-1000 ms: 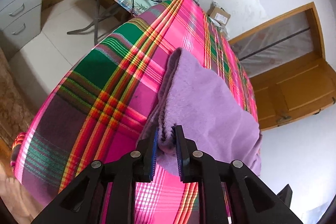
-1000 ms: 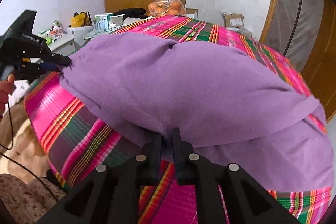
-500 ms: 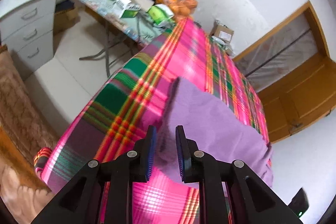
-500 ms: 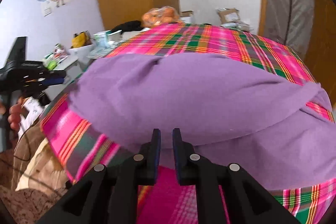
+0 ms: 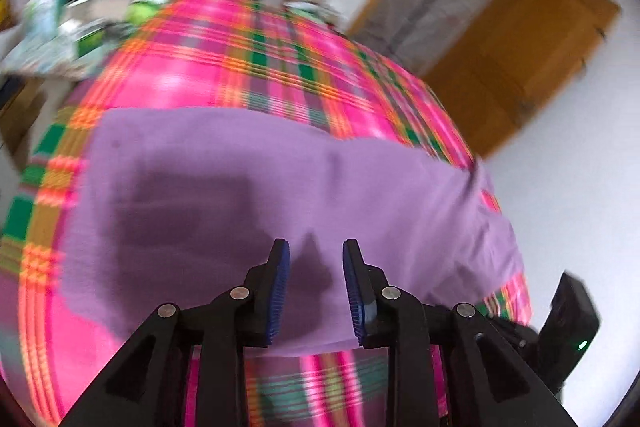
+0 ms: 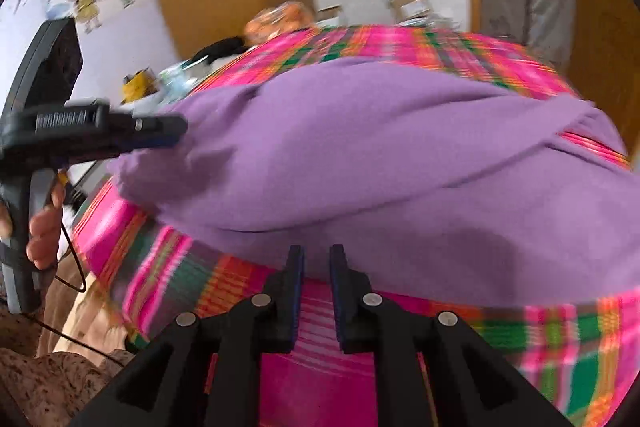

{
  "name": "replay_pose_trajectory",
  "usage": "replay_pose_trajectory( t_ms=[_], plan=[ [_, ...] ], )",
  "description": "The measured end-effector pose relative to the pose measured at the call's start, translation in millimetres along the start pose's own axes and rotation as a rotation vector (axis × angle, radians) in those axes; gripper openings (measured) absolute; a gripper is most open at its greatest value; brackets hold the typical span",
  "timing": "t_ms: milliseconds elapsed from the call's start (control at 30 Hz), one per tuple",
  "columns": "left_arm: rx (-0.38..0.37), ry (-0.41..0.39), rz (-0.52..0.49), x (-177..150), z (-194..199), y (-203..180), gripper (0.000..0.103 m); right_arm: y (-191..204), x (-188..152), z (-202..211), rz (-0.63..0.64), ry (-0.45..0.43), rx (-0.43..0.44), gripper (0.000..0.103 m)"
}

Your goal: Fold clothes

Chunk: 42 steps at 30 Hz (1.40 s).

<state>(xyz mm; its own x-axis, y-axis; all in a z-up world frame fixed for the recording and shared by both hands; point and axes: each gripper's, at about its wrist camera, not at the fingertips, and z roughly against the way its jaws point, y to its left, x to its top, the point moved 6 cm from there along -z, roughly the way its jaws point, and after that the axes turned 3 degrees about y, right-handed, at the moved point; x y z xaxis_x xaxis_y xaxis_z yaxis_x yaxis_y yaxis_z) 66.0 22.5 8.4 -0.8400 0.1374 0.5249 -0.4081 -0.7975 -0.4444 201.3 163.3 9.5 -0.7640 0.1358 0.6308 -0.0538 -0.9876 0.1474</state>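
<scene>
Left gripper [image 5: 312,255]: hangs over the purple garment [image 5: 280,195], blue-padded jaws apart and empty, its dark shadow cast on the cloth at lower centre.
Right gripper [image 6: 316,261]: lower centre of its view, jaws slightly parted with nothing between them, tips at the garment's near hem.
Hand [image 6: 42,235]: at far left of the right wrist view, wrapped round the left tool's handle, cable trailing below.
Purple garment: spread flat across the plaid cloth [image 5: 240,67], a fold ridge running toward the right.
Edges: bare plaid shows behind the garment and along the near hem.
Room: wooden door [image 5: 520,39] upper right, both views blurred.
</scene>
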Motion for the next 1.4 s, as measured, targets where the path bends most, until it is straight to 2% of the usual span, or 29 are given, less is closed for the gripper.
replay_pose_trajectory(
  t_ms=[133,267,333,400,500,567,800,933,1167,1400],
  plan=[
    [-0.033,0.066,-0.157,-6,-28,-46,0.032,-44,2,22,-0.059,-0.013,-0.097,0.013],
    [-0.067,0.117,-0.255,-10,-49,-77,0.032,-87,5,44,-0.116,-0.024,-0.190,0.015],
    [-0.074,0.143,-0.287,-14,-60,-88,0.033,-108,6,55,-0.145,-0.029,-0.236,0.021],
    [-0.072,0.169,-0.308,-18,-71,-96,0.035,-129,6,66,-0.173,-0.035,-0.282,0.035],
    [-0.065,0.189,-0.336,-24,-79,-103,0.040,-161,8,83,-0.216,-0.043,-0.352,0.036],
    [-0.069,0.201,-0.355,-27,-83,-106,0.042,-169,7,67,-0.244,-0.039,-0.325,0.036],
    [-0.006,0.192,-0.405,-28,-91,-110,0.044,-160,19,34,-0.191,-0.018,-0.268,0.036],
    [0.021,0.188,-0.468,-28,-96,-118,0.049,-161,41,23,-0.197,-0.036,-0.221,0.036],
    [0.070,0.179,-0.532,-33,-98,-123,0.049,-183,71,-10,-0.312,-0.035,-0.087,0.036],
    [0.073,0.171,-0.511,-29,-101,-123,0.048,-198,87,-28,-0.410,-0.047,0.021,0.036]
  ],
)
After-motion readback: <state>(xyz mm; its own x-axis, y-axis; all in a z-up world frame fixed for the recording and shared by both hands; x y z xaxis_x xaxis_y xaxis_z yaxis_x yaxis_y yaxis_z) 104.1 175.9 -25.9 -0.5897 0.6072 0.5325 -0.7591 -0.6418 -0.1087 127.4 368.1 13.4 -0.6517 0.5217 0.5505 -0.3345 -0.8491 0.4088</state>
